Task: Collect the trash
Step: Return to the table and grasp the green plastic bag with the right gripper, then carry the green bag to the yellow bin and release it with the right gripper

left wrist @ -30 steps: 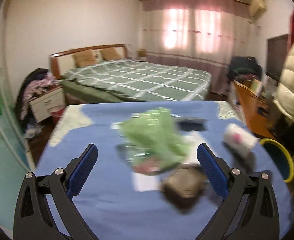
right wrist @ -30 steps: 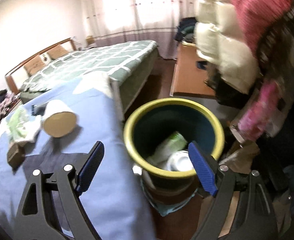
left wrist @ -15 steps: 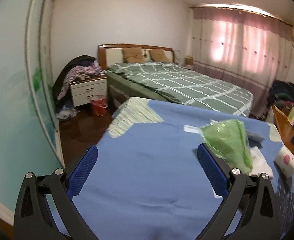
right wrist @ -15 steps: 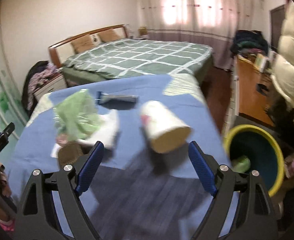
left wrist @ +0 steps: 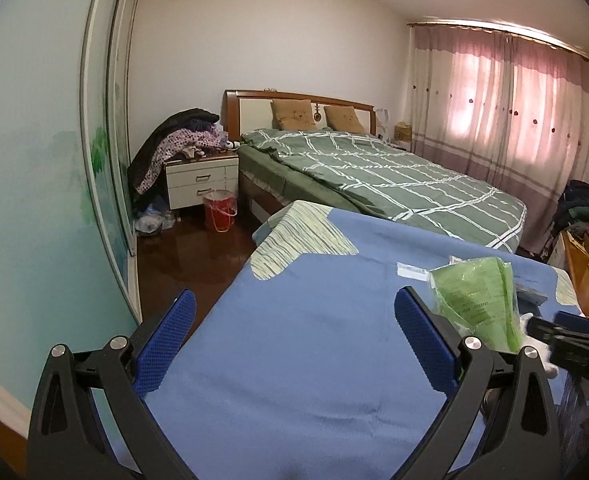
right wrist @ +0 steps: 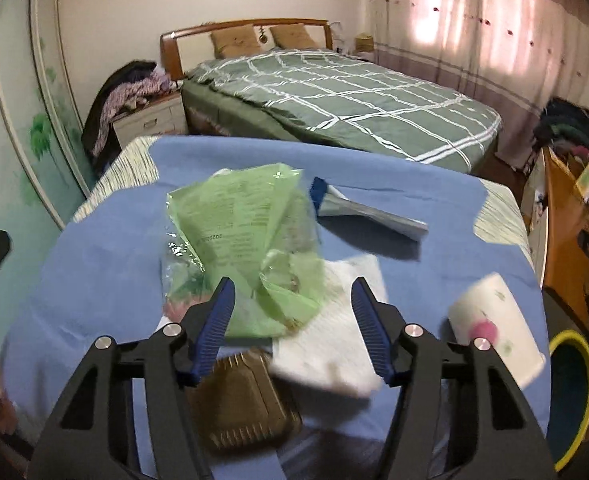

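Trash lies on the blue-covered table (right wrist: pixel 106 264): a crumpled green plastic bag (right wrist: pixel 250 240), a white tissue (right wrist: pixel 334 320), a brown plastic tray (right wrist: pixel 242 400), a silver-blue wrapper (right wrist: pixel 366 216) and a white paper cup (right wrist: pixel 498 328) on its side. My right gripper (right wrist: pixel 292 322) is open, its fingers either side of the green bag's near end, above the tissue. My left gripper (left wrist: pixel 294 344) is open and empty over bare blue cloth (left wrist: pixel 302 320), with the green bag (left wrist: pixel 478 300) to its right.
A yellow-rimmed dark bin (right wrist: pixel 574 396) stands on the floor right of the table. Behind the table is a bed with a green checked cover (right wrist: pixel 334 92), a nightstand (left wrist: pixel 202 180) with clothes and a red bucket (left wrist: pixel 219 212). A wooden desk (right wrist: pixel 566 240) is at the right.
My right gripper swung from above the bin back over the table and came close to the green bag. My left gripper turned left, away from the trash pile.
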`<state>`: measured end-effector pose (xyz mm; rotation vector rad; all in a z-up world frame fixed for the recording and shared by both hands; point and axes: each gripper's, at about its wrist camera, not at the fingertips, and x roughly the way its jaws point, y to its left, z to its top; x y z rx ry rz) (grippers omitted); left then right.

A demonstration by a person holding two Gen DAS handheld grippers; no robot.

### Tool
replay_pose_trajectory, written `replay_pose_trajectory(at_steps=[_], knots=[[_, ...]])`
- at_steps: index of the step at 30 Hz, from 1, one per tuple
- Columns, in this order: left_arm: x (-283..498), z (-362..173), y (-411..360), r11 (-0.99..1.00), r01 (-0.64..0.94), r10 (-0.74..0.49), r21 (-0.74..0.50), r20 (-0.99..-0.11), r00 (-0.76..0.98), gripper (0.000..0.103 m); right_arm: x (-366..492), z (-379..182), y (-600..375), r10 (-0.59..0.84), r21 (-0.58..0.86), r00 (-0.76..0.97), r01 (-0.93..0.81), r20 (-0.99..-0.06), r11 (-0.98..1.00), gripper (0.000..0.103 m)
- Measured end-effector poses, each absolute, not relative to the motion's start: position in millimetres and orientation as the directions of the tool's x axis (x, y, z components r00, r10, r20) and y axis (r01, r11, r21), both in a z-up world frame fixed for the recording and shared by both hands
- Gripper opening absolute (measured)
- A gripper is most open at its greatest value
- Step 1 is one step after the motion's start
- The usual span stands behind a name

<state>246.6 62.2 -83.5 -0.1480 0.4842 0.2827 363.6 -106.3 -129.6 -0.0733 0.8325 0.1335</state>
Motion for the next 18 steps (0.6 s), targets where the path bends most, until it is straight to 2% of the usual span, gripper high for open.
replay_pose_trajectory(at_steps=[11, 13, 15, 18], knots=[[248.8, -86.0, 56.4, 0.958, -0.279, 0.211, -0.071, -0.487, 0.848, 0.098, 396.3, -159.8, -110.6, 0.101, 0.030, 0.577, -0.132, -0.810, 0.991, 0.057], [247.8, -86.2, 55.3, 0.958, -0.277, 0.208, -0.072, -0.488, 0.848, 0.098, 397.3, -163.0, -110.7, 0.115, 0.042, 0.561, -0.141, -0.820, 0.989, 0.042], [248.0, -85.9, 55.8, 0.959, -0.276, 0.208, -0.072, -0.488, 0.848, 0.098, 398.9, -166.6, -113.3, 0.134, 0.064, 0.545, -0.145, -0.828, 0.987, 0.037], [248.4, -86.0, 55.4, 0.959, -0.275, 0.207, -0.071, -0.489, 0.848, 0.098, 396.5, -165.6, -115.2, 0.140, 0.072, 0.546, -0.144, -0.826, 0.987, 0.019]])
